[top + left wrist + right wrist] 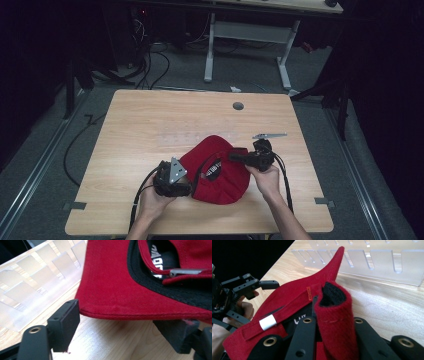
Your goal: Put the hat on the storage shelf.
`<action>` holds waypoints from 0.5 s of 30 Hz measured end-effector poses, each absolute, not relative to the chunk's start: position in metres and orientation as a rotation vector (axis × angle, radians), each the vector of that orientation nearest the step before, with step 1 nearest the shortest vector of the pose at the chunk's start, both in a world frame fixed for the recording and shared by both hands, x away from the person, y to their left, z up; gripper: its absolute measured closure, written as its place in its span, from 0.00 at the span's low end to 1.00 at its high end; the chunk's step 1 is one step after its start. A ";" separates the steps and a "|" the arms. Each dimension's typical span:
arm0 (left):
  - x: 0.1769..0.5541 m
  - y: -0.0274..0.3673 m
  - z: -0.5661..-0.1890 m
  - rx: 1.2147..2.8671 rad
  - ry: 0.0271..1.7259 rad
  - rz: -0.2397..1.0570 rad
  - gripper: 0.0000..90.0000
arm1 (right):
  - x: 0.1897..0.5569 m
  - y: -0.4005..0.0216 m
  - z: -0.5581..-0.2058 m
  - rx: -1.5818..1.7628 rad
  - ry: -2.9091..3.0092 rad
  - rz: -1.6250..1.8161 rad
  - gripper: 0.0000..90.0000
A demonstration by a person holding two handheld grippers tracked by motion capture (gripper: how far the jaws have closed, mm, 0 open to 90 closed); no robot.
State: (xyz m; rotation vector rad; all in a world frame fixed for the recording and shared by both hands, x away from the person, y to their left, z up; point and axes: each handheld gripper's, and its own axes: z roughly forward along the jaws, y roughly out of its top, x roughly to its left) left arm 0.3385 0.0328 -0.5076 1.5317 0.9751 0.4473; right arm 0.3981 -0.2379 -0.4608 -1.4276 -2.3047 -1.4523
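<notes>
— What do we see at the right tool (332, 327)?

— Its black jaws are pressed together on a fold of the red cotton baseball cap (220, 170), pinching the cap's rear edge so the black lining shows at the top of the fold.

— And the left tool (120, 327)?

— Spread wide. Its two jaws sit either side of the cap's stitched brim edge, one at our nine o'clock just touching the fabric, the other at three o'clock partly under it.

— Where does the cap lie?

— Upside down on the pale wooden surface (150, 125), toward six o'clock, between our two hands. Its adjusting strap carries a small silver metal clip (268, 322).

— Anything beyond?

— A clear slotted acrylic rack (372, 262) stands just behind the cap, toward twelve o'clock.
</notes>
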 end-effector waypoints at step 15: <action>0.338 0.032 -0.509 1.553 0.945 0.479 0.42 | 0.400 -0.226 -0.461 -1.392 -2.277 -1.427 0.91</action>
